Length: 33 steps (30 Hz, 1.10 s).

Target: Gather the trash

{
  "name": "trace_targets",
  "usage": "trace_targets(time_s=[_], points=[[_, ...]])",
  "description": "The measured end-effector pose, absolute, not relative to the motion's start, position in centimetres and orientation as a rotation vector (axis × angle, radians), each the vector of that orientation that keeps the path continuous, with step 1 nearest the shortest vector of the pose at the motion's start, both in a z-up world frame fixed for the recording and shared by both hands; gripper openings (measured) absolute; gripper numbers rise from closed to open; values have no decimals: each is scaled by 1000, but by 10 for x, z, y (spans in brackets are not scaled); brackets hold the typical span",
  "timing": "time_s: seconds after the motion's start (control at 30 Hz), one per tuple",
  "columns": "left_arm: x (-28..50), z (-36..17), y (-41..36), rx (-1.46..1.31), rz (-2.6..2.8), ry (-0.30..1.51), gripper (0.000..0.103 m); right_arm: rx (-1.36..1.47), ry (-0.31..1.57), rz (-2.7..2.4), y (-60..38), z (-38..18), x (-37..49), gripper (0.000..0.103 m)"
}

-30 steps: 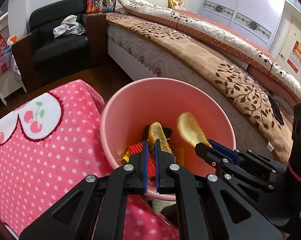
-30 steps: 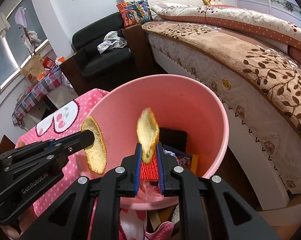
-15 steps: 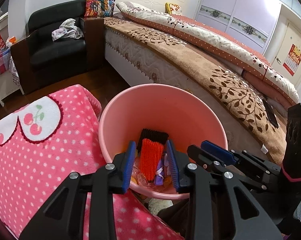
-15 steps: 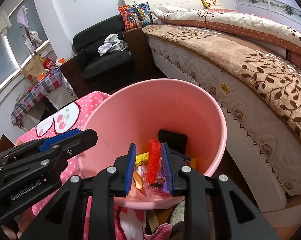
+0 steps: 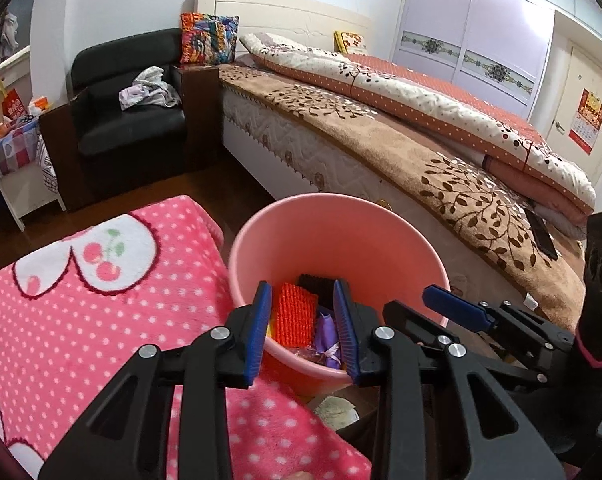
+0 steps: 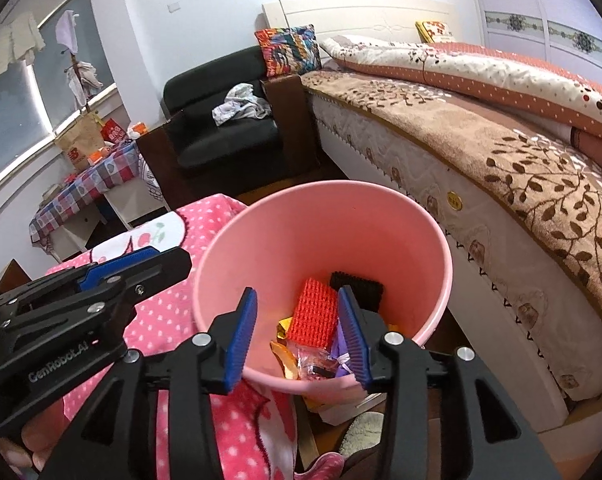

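Observation:
A pink bucket stands between the pink dotted blanket and the bed; it also shows in the right wrist view. Inside lie a red mesh piece, a black piece, a purple scrap and shiny wrappers. My left gripper is open and empty above the bucket's near rim. My right gripper is open and empty over the same rim. The right gripper's finger shows in the left wrist view, and the left gripper's finger shows in the right wrist view.
A pink dotted blanket with cherries lies to the left of the bucket. A bed with a brown leaf cover runs along the right. A black armchair with clothes stands behind. A small table with a checked cloth is far left.
A second ago each gripper was shut on a yellowish peel piece over the bucket. Both have opened, the pieces have dropped out of sight, and both grippers have pulled back and up.

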<state>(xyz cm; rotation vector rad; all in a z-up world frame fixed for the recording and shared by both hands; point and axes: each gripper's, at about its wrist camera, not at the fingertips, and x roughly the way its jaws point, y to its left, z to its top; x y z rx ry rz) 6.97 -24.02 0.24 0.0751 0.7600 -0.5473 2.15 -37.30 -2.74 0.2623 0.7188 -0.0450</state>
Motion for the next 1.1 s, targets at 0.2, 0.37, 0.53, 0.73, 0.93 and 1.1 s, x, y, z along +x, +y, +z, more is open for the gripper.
trace_targets(time_s=[0.2, 0.37, 0.53, 0.73, 0.93, 1.1], points=[[62, 8, -227, 66, -517, 731, 32, 251, 680, -24, -365, -20, 7, 50], [55, 11, -219, 59, -500, 713, 32, 247, 645, -14, -358, -15, -5, 59], [49, 12, -208, 44, -478, 701, 32, 242, 626, -22, -355, -11, -12, 59], [40, 12, -198, 41, -451, 679, 29, 244, 601, -34, -354, -7, -19, 60], [35, 12, -188, 29, -434, 671, 29, 247, 570, -36, -350, -1, -27, 61], [30, 13, -180, 18, -423, 658, 29, 241, 541, -39, -345, 6, -34, 61]])
